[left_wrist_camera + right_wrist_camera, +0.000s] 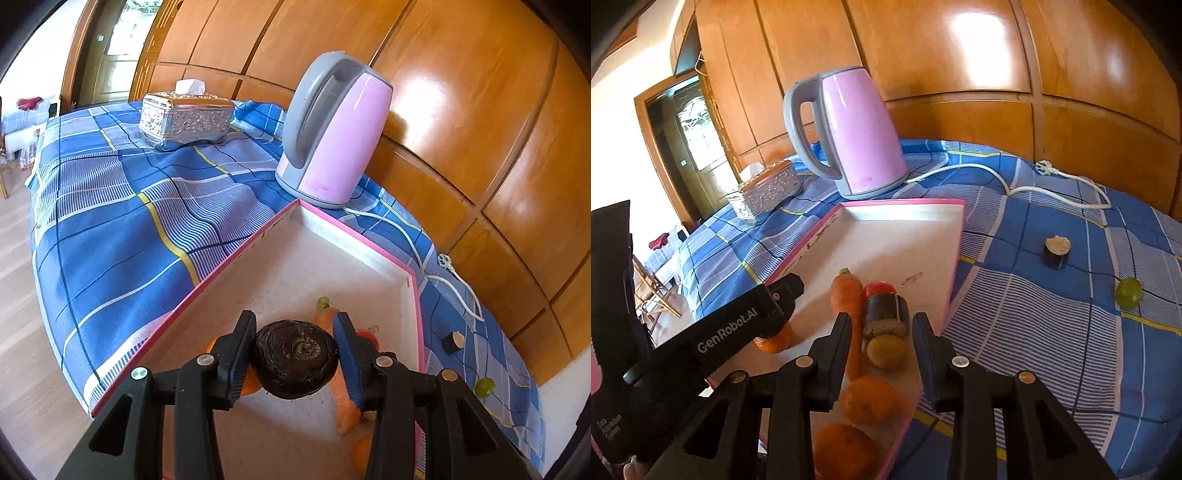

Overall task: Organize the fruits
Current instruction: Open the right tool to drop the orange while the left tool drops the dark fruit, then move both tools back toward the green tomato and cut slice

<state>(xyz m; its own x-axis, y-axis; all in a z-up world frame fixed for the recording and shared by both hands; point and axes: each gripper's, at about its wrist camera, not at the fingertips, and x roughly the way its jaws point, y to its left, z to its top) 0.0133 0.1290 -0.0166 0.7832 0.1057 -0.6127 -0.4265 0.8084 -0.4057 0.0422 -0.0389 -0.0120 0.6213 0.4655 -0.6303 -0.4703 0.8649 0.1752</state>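
My left gripper (295, 354) is shut on a dark round water chestnut (295, 363) and holds it above the pink-rimmed white tray (280, 258). In the tray lie a carrot (846, 295), a red fruit (880, 287), a dark cut piece (886, 308), a green grape (886, 350) and oranges (870, 398). My right gripper (877, 347) is open over the tray's near right edge, its fingers either side of the grape. On the cloth to the right lie another dark cut piece (1056, 251) and a green grape (1128, 292).
A pink electric kettle (849, 133) stands behind the tray, its white cord and plug (1045, 168) trailing right across the blue checked cloth (110, 206). A silver tissue box (184, 118) sits at the far left. Wooden panels back the table.
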